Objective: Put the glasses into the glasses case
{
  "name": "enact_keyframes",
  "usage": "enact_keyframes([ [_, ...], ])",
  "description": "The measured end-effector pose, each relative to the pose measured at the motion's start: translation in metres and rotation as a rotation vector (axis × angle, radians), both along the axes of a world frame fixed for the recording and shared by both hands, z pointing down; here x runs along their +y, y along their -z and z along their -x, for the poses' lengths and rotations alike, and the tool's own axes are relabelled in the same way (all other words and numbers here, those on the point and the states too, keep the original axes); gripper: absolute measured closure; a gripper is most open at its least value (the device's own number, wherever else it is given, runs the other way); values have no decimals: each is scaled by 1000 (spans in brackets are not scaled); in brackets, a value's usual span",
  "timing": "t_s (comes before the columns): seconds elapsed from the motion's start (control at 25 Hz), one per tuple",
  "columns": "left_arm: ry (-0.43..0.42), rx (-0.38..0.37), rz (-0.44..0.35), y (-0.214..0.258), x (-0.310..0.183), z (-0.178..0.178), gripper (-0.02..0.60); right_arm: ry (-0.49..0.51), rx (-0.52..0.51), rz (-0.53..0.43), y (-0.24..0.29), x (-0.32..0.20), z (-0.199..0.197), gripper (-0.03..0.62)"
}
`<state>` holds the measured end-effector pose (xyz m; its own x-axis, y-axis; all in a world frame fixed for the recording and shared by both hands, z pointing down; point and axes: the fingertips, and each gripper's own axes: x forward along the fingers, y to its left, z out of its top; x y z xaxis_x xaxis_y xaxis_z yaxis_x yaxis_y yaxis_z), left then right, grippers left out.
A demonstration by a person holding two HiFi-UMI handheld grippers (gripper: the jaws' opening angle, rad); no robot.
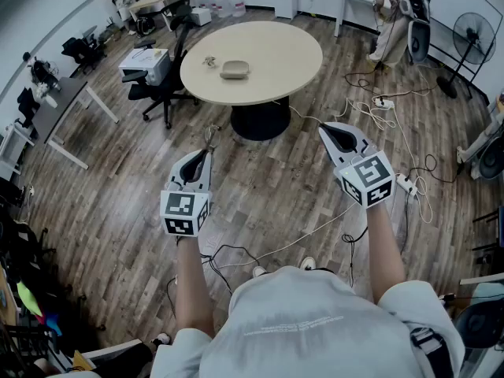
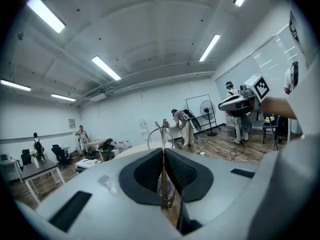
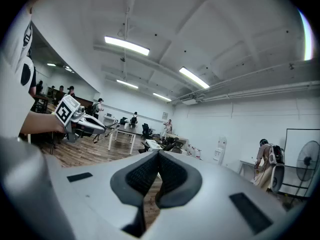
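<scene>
My left gripper (image 1: 205,156) is shut on thin wire-framed glasses (image 1: 210,136), which stick out past its tip. In the left gripper view the glasses (image 2: 161,134) stand edge-on, pinched between the dark pads (image 2: 149,170), one lens ring rising above them. My right gripper (image 1: 327,130) is shut with nothing in it; its pads (image 3: 172,170) meet at the tip. Both are held above the wooden floor, well short of the round table (image 1: 276,53). A beige glasses case (image 1: 235,70) lies on that table, apparently closed. A small object (image 1: 209,61) lies left of it; I cannot tell what it is.
A black office chair (image 1: 161,85) and a white printer (image 1: 146,63) stand left of the table. Cables and a power strip (image 1: 386,103) run over the floor to the right. Desks line the left wall. A person (image 1: 390,18) bends at the far right by a fan (image 1: 471,30).
</scene>
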<state>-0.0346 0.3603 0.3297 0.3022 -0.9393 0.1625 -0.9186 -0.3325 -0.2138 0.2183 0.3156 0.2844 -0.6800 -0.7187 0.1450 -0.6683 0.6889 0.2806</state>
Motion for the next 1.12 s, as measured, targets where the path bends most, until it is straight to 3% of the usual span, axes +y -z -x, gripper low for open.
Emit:
enact_keyframes([
  [0.4, 15, -20, 19, -8, -9, -19, 558, 26, -26, 12, -10, -14, -18, 594],
  [0.88, 132, -11, 60, -25, -23, -60, 560, 70, -17, 50, -32, -62, -77, 594],
  [1.12, 156, -15, 87, -38, -44, -60, 558, 89, -8, 52, -41, -90, -74, 594],
])
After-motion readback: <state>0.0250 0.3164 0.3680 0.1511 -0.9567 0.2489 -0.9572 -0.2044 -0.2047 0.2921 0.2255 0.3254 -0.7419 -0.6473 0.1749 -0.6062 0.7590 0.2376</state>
